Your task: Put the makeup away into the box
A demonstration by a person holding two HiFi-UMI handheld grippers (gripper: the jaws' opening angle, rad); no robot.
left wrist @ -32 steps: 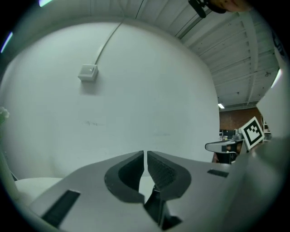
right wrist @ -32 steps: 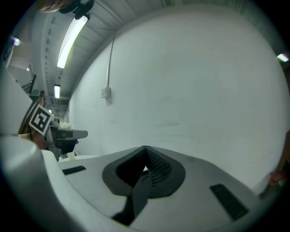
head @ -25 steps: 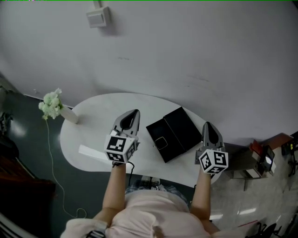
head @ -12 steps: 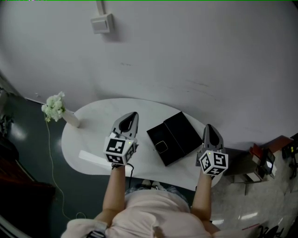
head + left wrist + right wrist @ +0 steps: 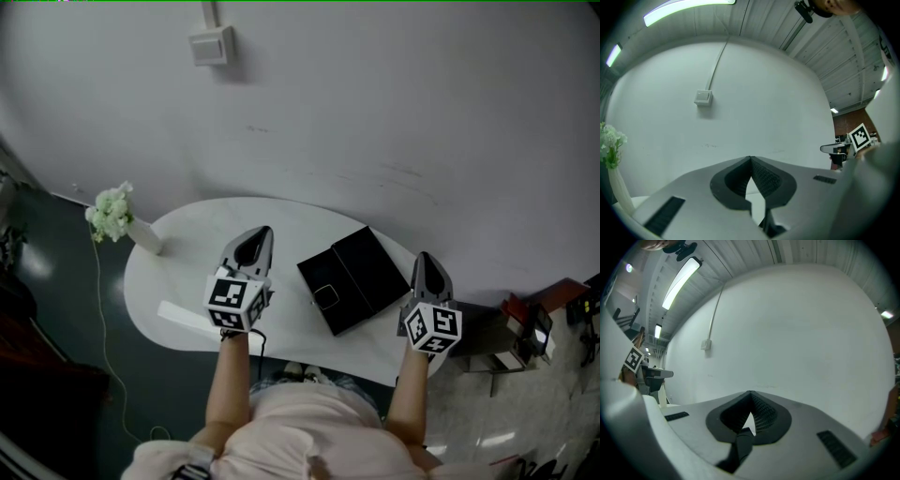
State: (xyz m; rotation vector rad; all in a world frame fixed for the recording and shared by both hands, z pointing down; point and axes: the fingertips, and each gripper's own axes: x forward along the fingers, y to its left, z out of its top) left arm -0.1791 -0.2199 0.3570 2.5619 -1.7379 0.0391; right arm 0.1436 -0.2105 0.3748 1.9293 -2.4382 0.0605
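A black box (image 5: 352,278) lies open on the white oval table (image 5: 197,244), with a small pale-edged square (image 5: 325,296) on its near half. I see no makeup item clearly. My left gripper (image 5: 261,231) hovers level over the table, left of the box, its jaws shut with nothing between them (image 5: 750,158). My right gripper (image 5: 425,255) is held level past the box's right side, near the table's edge, also shut and holding nothing (image 5: 750,392).
White flowers in a vase (image 5: 112,214) stand at the table's far left. A flat white strip (image 5: 183,317) lies near the front left edge. A wall rises behind the table, with a small switch box (image 5: 211,45). Clutter (image 5: 530,323) sits on the floor at the right.
Both grippers stay shut and in nearly the same places. The left one has drifted slightly left, away from the box.
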